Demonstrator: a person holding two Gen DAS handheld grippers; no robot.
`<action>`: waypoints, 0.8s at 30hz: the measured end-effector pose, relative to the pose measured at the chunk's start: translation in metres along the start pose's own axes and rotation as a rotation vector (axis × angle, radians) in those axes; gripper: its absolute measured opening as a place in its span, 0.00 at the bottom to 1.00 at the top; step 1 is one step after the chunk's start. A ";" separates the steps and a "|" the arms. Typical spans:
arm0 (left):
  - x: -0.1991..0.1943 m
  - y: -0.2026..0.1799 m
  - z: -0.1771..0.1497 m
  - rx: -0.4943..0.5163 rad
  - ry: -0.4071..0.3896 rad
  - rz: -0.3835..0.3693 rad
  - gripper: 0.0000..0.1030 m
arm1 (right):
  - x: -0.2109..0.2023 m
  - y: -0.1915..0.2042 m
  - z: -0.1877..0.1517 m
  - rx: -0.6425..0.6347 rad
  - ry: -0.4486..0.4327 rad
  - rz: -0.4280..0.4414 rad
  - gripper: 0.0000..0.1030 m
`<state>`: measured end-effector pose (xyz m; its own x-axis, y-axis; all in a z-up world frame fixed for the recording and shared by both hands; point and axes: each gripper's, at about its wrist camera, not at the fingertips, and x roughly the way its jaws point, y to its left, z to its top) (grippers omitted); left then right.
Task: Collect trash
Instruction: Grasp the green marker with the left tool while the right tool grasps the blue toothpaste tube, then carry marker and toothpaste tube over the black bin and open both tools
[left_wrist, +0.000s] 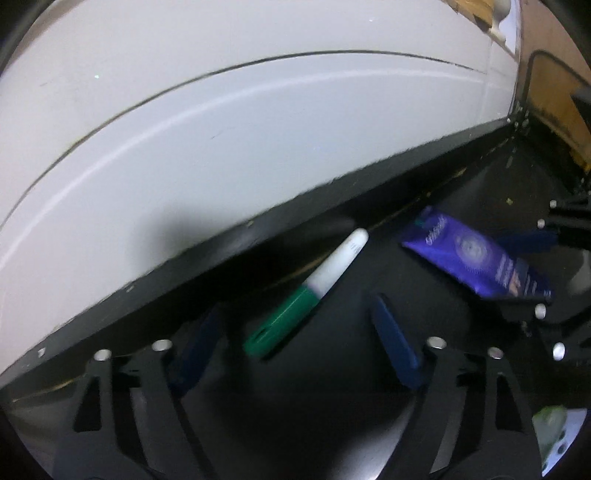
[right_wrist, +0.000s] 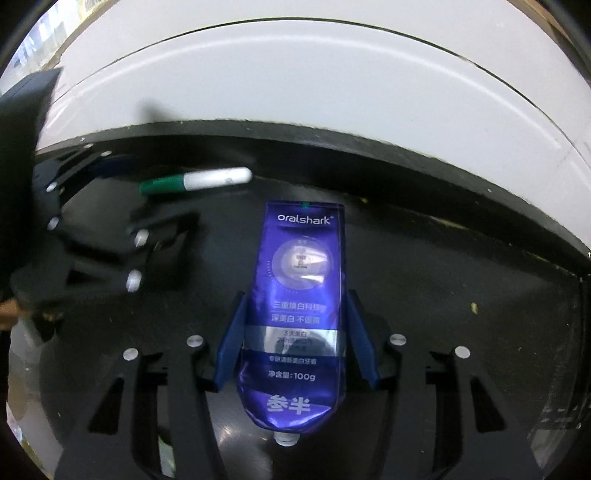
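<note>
Collecting, item one: purple toothpaste tube, lying flat on the black tabletop, near the table's far edge.
Long axis, tube: runs straight ahead along the right gripper's pointing line, crimped end away, cap end toward the camera.
Right gripper, state: blue fingers stand one on each side of the tube's lower half, right at its edges; whether the pads press yet cannot be told.
Item two: green and white marker, lying flat on the same tabletop, close to the far edge.
Long axis, marker: slanted across the left gripper's opening, green cap end between the fingers, white end pointing away and to the right.
Left gripper, state: jaws apart, clear gaps on both sides of the marker, nothing held.
Nearer hand: right for the tube, left for the marker; the two items lie beside each other, apart.
Judgement, next move: each gripper needs only to close; the marker's slant could make it pivot or slip as the jaws meet.
</note>
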<state>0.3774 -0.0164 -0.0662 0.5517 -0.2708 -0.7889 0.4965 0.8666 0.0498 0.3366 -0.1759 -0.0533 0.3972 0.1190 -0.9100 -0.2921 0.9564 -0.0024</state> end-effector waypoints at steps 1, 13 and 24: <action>0.001 0.000 0.003 -0.007 0.001 -0.014 0.54 | -0.001 -0.002 -0.002 0.000 0.000 0.002 0.51; -0.032 -0.056 -0.014 0.020 0.000 -0.006 0.13 | -0.030 0.001 -0.029 0.010 -0.036 0.009 0.50; -0.146 -0.087 -0.083 -0.099 0.012 0.116 0.13 | -0.109 0.030 -0.079 -0.032 -0.132 0.022 0.50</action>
<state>0.1980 -0.0177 -0.0059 0.5927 -0.1622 -0.7889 0.3616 0.9288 0.0808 0.2158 -0.1809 0.0128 0.5006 0.1760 -0.8476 -0.3286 0.9445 0.0020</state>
